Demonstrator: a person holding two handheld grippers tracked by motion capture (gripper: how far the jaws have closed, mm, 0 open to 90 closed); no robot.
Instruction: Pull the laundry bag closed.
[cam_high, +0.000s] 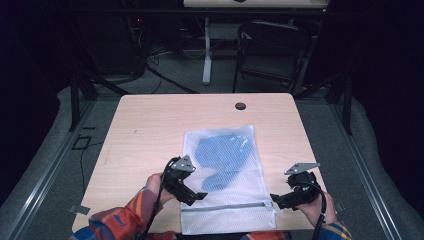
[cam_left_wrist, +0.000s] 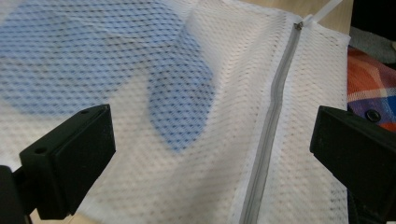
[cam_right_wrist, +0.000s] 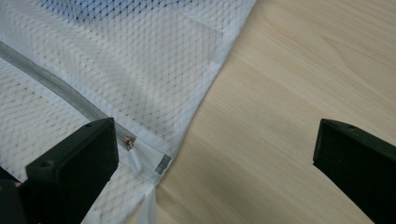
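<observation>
A white mesh laundry bag (cam_high: 227, 175) lies flat on the wooden table (cam_high: 150, 125), with blue cloth (cam_high: 220, 155) showing through the mesh. Its grey zipper (cam_high: 225, 206) runs across the end nearest the person. My left gripper (cam_high: 200, 196) hovers at the bag's left edge, open, and its own view looks down on the mesh (cam_left_wrist: 201, 154), the blue cloth (cam_left_wrist: 180, 107) and the zipper (cam_left_wrist: 275, 102). My right gripper (cam_high: 274, 199) is open at the bag's right near corner, where the zipper's end (cam_right_wrist: 128, 140) and the corner seam (cam_right_wrist: 161, 163) lie between its jaws.
A round cable hole (cam_high: 240, 106) sits near the table's far edge. Behind the table stand a black chair (cam_high: 272, 50) and a white desk leg (cam_high: 207, 50) among floor cables. Bare tabletop (cam_right_wrist: 289, 93) lies to the bag's right.
</observation>
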